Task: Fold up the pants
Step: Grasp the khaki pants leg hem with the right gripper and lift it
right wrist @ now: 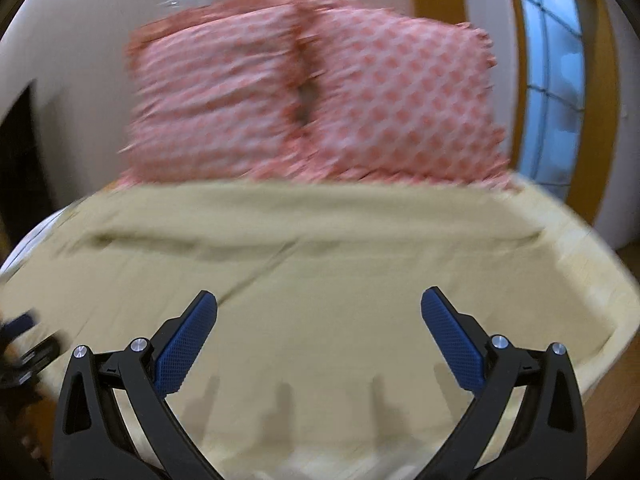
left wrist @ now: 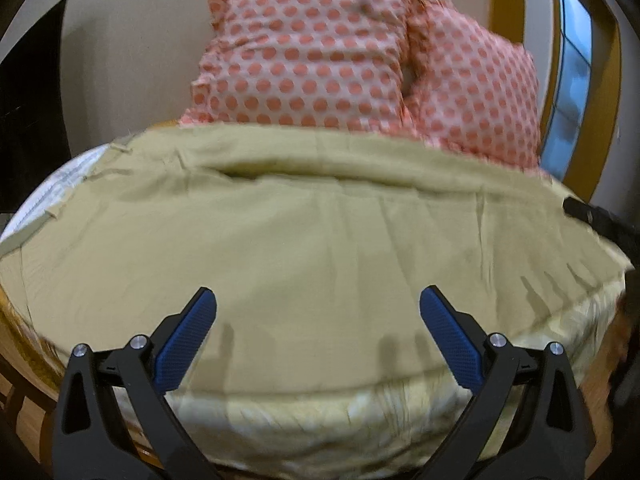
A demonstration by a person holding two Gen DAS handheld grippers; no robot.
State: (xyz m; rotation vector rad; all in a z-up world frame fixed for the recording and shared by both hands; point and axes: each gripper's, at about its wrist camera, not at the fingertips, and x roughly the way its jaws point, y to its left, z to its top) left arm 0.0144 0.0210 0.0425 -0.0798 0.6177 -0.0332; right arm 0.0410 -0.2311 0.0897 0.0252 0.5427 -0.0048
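Both tongs spread, empty: left tongs (left wrist: 318, 300), right tongs (right wrist: 319, 300) | khaki pants (left wrist: 312, 240) flat across bed (left wrist: 360, 432), below polka-dot pillows (left wrist: 320, 60) | pinch the near-edge hem at both corners, lift evenly.

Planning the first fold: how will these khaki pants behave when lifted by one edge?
The khaki pants will probably droop limply; creases and a soft ridge suggest thin cloth. They likely weigh little, lying flat on the bed. Both grippers, left and right, are open.

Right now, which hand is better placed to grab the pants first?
Left, slightly. The left tongs hang open over the near hem of the khaki pants; the right tongs, also open, sit above mid-fabric.
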